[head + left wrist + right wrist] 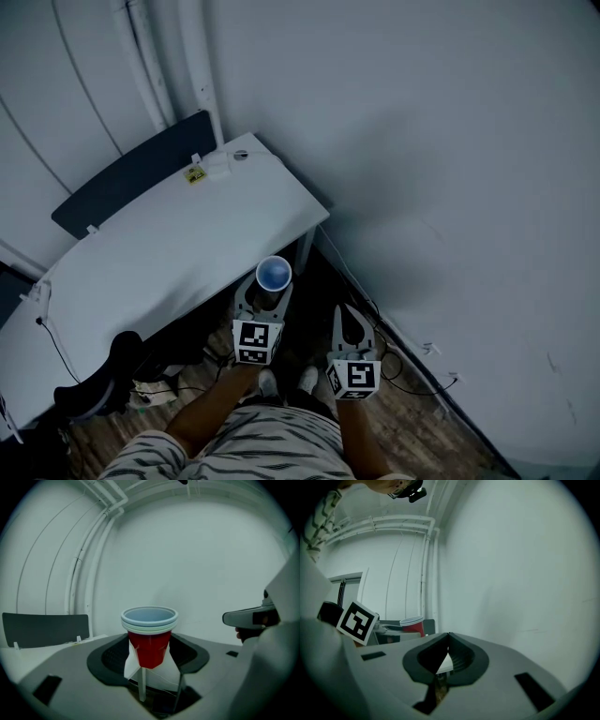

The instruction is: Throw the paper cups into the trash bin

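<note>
Red paper cups (pixel 150 646), nested in one upright stack with pale rims, sit clamped between the jaws of your left claw (pixel 270 292). You hold them in the air by the near edge of the white tabletop (pixel 169 244). Your right claw (pixel 449 638) hangs beside it, jaws pressed together, empty.

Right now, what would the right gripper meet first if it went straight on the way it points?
Probably the white wall; nothing else shows ahead of the right gripper, though depth is unclear.
</note>
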`<state>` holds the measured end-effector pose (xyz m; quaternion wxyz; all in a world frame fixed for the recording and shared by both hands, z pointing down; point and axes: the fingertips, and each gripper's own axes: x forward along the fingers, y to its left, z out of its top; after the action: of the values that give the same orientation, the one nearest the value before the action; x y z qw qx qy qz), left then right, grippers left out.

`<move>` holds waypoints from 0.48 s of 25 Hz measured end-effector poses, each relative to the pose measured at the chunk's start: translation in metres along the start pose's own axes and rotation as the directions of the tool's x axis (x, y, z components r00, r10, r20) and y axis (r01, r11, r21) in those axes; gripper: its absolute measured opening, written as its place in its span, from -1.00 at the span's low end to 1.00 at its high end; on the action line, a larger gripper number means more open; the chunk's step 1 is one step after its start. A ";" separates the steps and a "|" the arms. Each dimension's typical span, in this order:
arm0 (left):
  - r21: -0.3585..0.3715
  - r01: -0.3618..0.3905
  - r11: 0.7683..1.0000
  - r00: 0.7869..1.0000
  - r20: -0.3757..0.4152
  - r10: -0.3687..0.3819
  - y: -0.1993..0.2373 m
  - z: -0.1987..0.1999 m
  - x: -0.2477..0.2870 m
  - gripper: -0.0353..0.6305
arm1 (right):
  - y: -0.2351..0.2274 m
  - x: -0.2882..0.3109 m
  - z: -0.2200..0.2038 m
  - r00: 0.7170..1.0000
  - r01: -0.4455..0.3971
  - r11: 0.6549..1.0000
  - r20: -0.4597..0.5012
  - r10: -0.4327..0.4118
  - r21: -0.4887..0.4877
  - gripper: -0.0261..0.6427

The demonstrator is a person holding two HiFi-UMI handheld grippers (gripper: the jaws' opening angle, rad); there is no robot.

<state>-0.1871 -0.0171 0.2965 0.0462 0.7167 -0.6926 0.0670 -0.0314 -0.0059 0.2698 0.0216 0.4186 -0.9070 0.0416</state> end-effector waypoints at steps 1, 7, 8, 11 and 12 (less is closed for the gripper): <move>-0.001 0.007 1.000 1.000 0.005 -0.007 -0.002 0.002 -0.001 -0.04 | -0.002 0.000 0.000 1.000 0.004 1.000 0.001 -0.004 -0.002 -0.89; 0.003 0.054 0.999 0.998 0.021 -0.054 -0.023 0.015 -0.007 -0.04 | -0.009 -0.005 0.006 1.000 0.015 1.000 0.009 -0.015 -0.002 -0.89; 0.005 0.064 0.998 0.998 0.023 -0.064 -0.027 0.017 -0.009 -0.04 | -0.009 -0.006 0.007 1.000 0.019 1.000 0.010 -0.019 0.001 -0.89; 0.014 0.090 0.996 0.995 0.036 -0.091 -0.039 0.022 -0.011 -0.04 | -0.012 -0.009 0.010 0.999 0.029 1.000 0.021 -0.029 -0.004 -0.89; 0.013 0.097 0.995 0.995 0.038 -0.097 -0.043 0.022 -0.012 -0.04 | -0.014 -0.010 0.011 0.999 0.032 0.999 0.024 -0.031 -0.004 -0.89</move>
<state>-0.1440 -0.0074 0.2737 0.0321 0.7510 -0.6573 0.0547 -0.0143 -0.0081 0.2591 0.0123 0.4332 -0.9006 0.0342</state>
